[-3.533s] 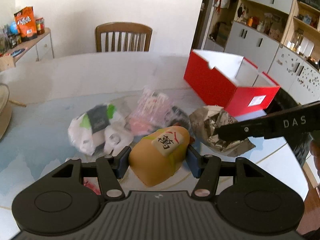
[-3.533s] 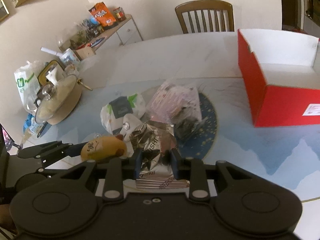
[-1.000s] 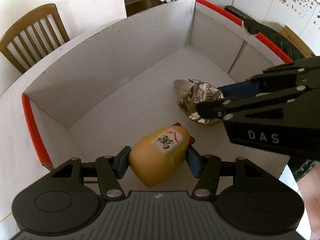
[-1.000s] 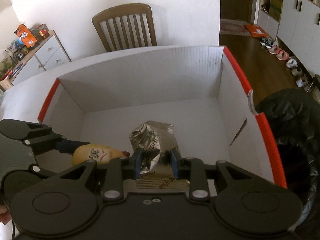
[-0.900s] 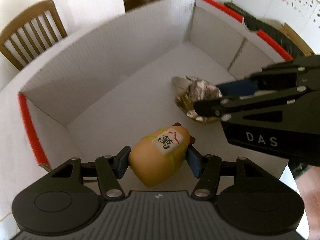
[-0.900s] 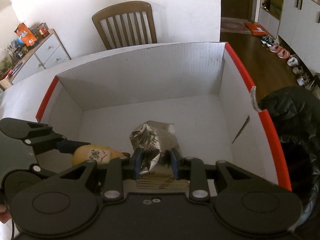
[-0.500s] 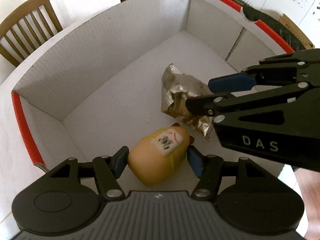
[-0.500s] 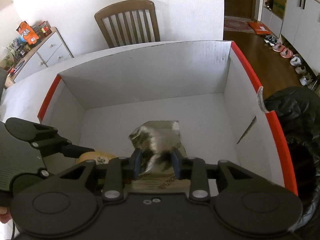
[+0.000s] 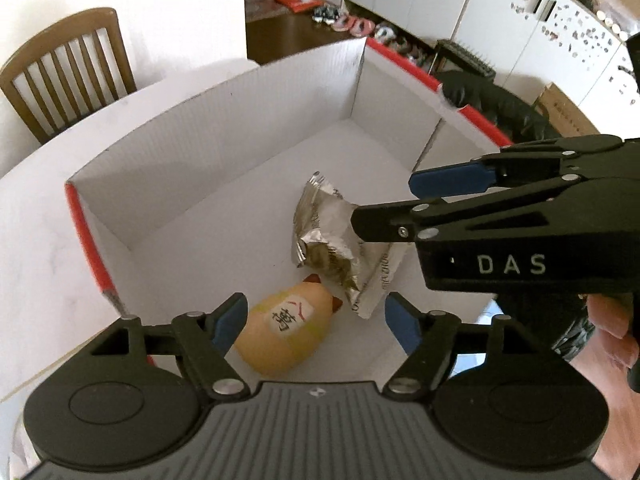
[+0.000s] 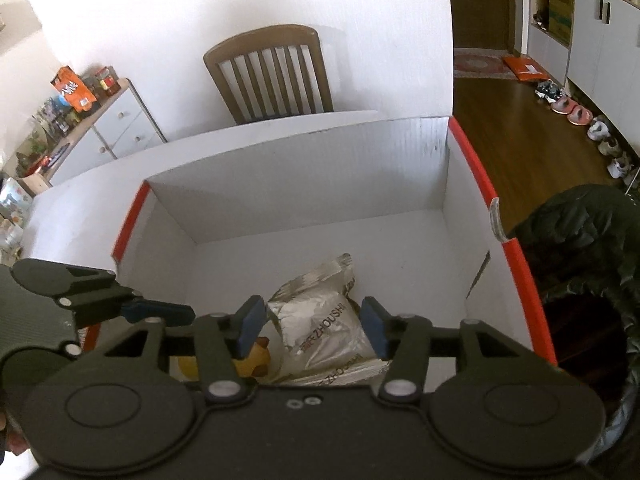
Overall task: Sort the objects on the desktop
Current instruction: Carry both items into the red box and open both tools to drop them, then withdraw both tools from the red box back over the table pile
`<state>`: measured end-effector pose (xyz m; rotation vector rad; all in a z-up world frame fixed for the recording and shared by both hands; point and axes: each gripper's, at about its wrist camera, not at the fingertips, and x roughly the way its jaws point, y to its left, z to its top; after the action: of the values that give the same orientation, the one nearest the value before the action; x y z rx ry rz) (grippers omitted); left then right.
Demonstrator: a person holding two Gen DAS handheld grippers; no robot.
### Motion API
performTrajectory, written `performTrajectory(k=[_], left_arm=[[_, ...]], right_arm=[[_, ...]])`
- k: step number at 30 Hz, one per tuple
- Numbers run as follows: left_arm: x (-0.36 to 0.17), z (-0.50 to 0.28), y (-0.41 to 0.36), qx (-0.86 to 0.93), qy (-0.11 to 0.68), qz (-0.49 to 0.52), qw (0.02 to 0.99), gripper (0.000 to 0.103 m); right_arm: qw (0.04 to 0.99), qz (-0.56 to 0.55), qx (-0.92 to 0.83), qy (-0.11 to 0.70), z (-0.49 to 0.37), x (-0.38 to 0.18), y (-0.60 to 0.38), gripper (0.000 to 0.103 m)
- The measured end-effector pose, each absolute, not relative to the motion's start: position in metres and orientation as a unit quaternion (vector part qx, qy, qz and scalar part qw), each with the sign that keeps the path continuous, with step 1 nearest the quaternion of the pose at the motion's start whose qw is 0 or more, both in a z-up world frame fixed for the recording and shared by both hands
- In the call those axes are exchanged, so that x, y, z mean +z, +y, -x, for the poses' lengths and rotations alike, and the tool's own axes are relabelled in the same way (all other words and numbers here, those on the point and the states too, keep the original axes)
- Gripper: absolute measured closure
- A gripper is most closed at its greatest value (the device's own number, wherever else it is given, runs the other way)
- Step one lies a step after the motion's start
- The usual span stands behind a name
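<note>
A yellow toy (image 9: 286, 332) with a white label lies on the floor of the red box (image 9: 86, 236), whose inside is white. My left gripper (image 9: 316, 322) hangs just above the toy, its jaws opening, and the pads stand clear of the toy's sides. A silver foil snack bag (image 9: 340, 248) lies beside the toy. In the right wrist view the foil snack bag (image 10: 320, 320) rests on the red box (image 10: 516, 264) floor under my right gripper (image 10: 314, 330), whose jaws are opening and no longer touch it. The yellow toy (image 10: 250, 362) peeks out behind the left finger.
A wooden chair (image 10: 276, 76) stands behind the table at the wall. A white cabinet (image 10: 116, 124) with snacks on top is at the left. A black jacket (image 10: 580, 264) lies right of the box. Shoes (image 10: 572, 112) line the wooden floor.
Both grippers carried their objects into the box, then let go: the toy and the foil bag now lie on the box floor. Both grippers have risen a little with their jaws spreading.
</note>
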<state>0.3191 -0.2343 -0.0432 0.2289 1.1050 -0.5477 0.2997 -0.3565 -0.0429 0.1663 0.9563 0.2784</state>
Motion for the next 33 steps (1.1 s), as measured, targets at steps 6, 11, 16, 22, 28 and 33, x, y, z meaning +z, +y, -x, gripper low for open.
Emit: performTrajectory(k=[6,11,16,22,28,33], left_arm=[[-0.028,-0.299,-0.222,-0.253,0.497,-0.075,0.827,0.028],[-0.014,-0.278,-0.211,-0.243,0.464,-0.057,0.850,0.028],[0.000,-0.256,-0.200,-0.229,0.430,-0.050,0.872,0.028],[0.015,-0.227,-0.192,-0.216,0.395,-0.048,0.892,0.028],[0.025,-0.196,-0.174,-0.199,0.365,-0.046,0.908,0.028],[0.029,-0.174,-0.151,-0.184,0.345,-0.037,0.920,0.022]], right_arm=[[0.880,-0.078,0.152,0.443,-0.286,-0.025,-0.356,0.048],[0.882,-0.079,0.167,0.433,-0.272,-0.014,-0.355,0.047],[0.887,-0.071,0.182,0.419,-0.256,-0.003,-0.351,0.042],[0.894,-0.046,0.203,0.397,-0.238,0.010,-0.341,0.039],[0.899,-0.029,0.222,0.375,-0.219,0.023,-0.330,0.031],[0.903,-0.020,0.234,0.360,-0.203,0.028,-0.317,0.021]])
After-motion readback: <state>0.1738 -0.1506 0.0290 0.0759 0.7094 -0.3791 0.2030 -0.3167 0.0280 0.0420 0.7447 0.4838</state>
